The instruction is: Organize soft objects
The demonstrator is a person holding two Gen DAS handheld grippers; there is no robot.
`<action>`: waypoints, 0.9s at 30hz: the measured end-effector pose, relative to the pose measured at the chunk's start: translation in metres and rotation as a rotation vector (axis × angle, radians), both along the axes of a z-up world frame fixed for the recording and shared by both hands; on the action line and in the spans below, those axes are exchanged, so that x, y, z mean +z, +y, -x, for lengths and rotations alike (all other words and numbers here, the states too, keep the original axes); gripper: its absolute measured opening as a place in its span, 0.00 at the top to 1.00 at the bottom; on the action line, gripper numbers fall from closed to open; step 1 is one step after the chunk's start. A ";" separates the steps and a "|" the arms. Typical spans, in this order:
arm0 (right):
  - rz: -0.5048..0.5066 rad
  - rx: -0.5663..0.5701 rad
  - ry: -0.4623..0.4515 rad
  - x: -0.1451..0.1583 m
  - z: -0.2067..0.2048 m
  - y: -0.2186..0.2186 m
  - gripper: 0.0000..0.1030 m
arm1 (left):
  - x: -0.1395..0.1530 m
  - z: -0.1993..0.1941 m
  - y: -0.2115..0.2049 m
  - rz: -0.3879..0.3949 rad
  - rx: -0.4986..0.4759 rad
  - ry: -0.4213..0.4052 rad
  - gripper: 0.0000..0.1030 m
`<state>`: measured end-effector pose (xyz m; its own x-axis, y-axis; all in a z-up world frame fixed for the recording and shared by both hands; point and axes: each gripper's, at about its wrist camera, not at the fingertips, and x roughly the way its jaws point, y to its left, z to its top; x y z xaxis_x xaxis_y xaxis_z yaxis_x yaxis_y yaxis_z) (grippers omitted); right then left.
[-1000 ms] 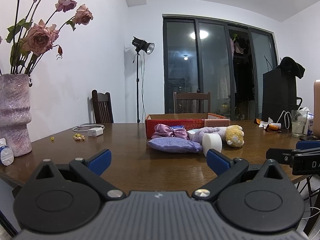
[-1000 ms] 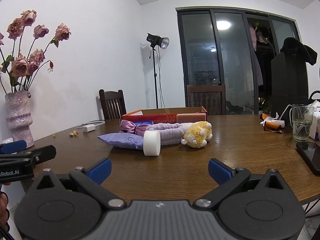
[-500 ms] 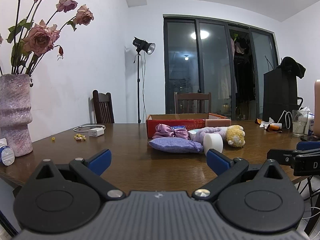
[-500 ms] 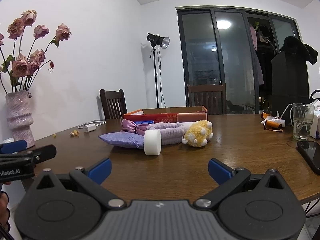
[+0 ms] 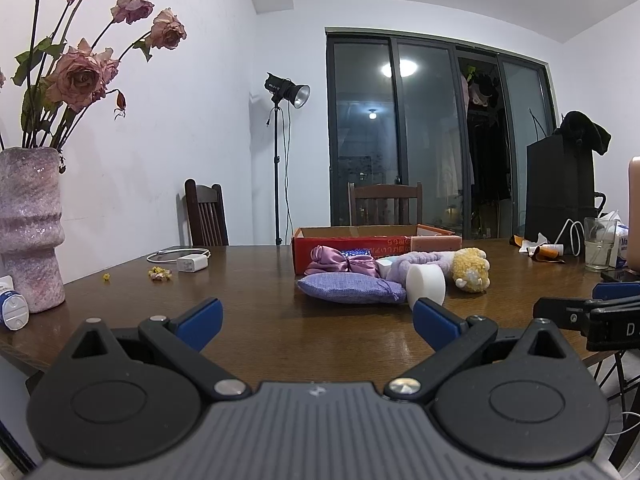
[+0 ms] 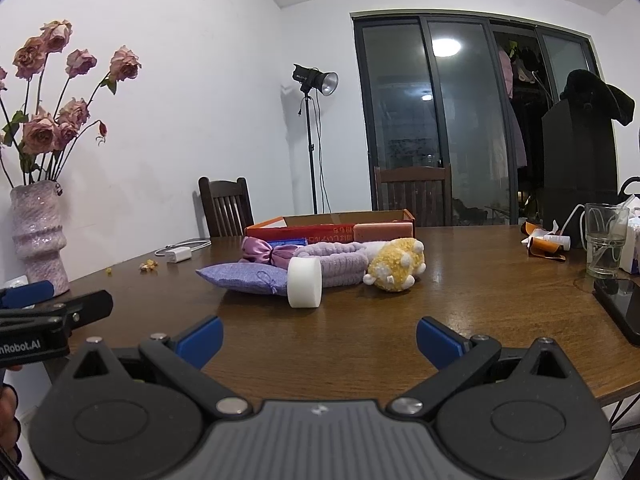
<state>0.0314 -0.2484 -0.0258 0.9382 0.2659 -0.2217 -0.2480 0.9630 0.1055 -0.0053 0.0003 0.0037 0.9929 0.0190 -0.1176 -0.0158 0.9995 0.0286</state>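
Note:
A cluster of soft things lies mid-table: a purple sachet pillow (image 5: 347, 287) (image 6: 245, 278), a white foam cylinder (image 5: 426, 284) (image 6: 305, 282), a pink satin bow (image 5: 343, 261) (image 6: 267, 253), a lilac headband (image 6: 335, 262) and a yellow plush toy (image 5: 472, 269) (image 6: 397, 266). Behind them stands an open red cardboard box (image 5: 376, 240) (image 6: 332, 230). My left gripper (image 5: 316, 318) and right gripper (image 6: 318, 338) are both open and empty, held over the near table edge, well short of the cluster.
A pink vase of dried roses (image 5: 30, 224) (image 6: 38, 236) stands at the left. A white charger with cable (image 5: 192, 263) lies beyond it. A glass (image 6: 604, 240), a phone (image 6: 622, 306) and small items sit at the right. Chairs stand behind the table.
Both grippers have drifted very slightly forward toward the cluster. Nothing on the table has moved.

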 end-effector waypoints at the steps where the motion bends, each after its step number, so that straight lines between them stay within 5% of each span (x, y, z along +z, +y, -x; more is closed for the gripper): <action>1: 0.000 0.000 0.000 0.000 0.000 0.000 0.00 | 0.000 0.000 0.000 0.000 0.000 0.000 0.00; 27: -0.001 -0.006 -0.013 0.005 -0.009 -0.004 0.00 | 0.003 -0.019 0.002 0.039 -0.021 0.028 0.00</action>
<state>0.0401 -0.2527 -0.0206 0.9425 0.2606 -0.2093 -0.2437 0.9643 0.1032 0.0140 0.0027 0.0064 0.9894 -0.0066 -0.1452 0.0052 0.9999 -0.0098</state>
